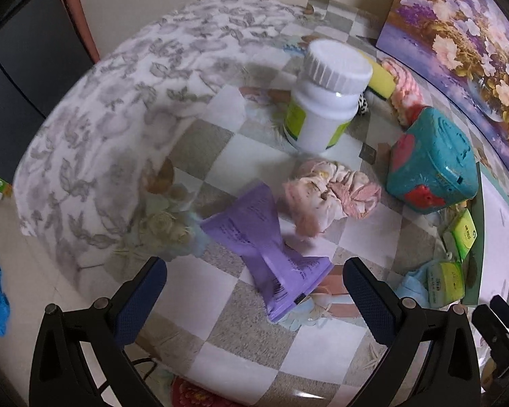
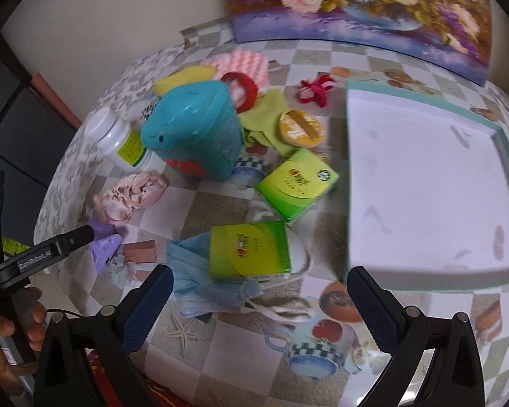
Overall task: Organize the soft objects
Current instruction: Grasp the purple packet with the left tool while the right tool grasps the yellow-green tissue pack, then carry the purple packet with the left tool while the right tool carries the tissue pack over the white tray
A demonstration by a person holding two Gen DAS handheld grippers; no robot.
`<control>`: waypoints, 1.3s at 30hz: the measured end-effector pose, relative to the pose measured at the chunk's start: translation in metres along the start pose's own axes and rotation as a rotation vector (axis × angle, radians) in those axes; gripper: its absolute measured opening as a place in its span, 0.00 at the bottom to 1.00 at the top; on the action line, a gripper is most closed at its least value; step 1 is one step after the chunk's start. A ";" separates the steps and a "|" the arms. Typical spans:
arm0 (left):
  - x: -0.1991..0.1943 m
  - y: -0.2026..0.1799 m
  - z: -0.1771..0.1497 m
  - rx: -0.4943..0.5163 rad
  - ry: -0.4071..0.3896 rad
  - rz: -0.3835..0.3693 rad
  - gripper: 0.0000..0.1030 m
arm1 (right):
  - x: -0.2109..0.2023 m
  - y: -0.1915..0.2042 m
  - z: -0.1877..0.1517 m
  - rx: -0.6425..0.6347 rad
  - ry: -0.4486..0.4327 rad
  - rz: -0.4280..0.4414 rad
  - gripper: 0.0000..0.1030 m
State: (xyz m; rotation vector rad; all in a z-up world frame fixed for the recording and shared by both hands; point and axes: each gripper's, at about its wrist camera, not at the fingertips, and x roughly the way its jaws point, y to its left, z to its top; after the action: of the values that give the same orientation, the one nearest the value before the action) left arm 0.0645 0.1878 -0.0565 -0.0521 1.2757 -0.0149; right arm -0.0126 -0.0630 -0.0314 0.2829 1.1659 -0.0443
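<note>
The print on the purple packet (image 1: pixel 271 254) is blurred and cannot be read; its lower corner is hidden in the right wrist view behind the left gripper (image 1: pixel 254 288). The white bottle (image 1: pixel 325 98) has its label turned partly away. The left gripper's jaws are spread wide, released, with the packet lying between them on the desk (image 1: pixel 247 366), untouched. The right gripper (image 2: pixel 258 298) is likewise held wide open and empty above a blue face mask (image 2: pixel 200 291), on which a green tissue pack (image 2: pixel 251 249) rests. "GenRobot.AI" is read on the left gripper's side. A pink scrunchie (image 1: pixel 329 193) lies just beyond the packet.
</note>
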 end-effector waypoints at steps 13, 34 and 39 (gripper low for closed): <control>0.029 0.009 0.007 -0.063 0.056 -0.040 0.91 | 0.039 0.016 0.007 -0.061 0.063 0.027 0.91; 0.044 0.020 0.009 -0.073 0.082 -0.029 0.36 | 0.058 0.012 0.006 -0.059 0.097 0.035 0.64; 0.034 0.020 0.007 -0.077 0.085 -0.025 0.36 | 0.047 0.006 0.005 -0.052 0.084 0.050 0.64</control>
State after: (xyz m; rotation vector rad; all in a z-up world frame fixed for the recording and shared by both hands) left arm 0.0808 0.2066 -0.0877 -0.1351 1.3602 0.0109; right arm 0.0120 -0.0528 -0.0709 0.2704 1.2406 0.0422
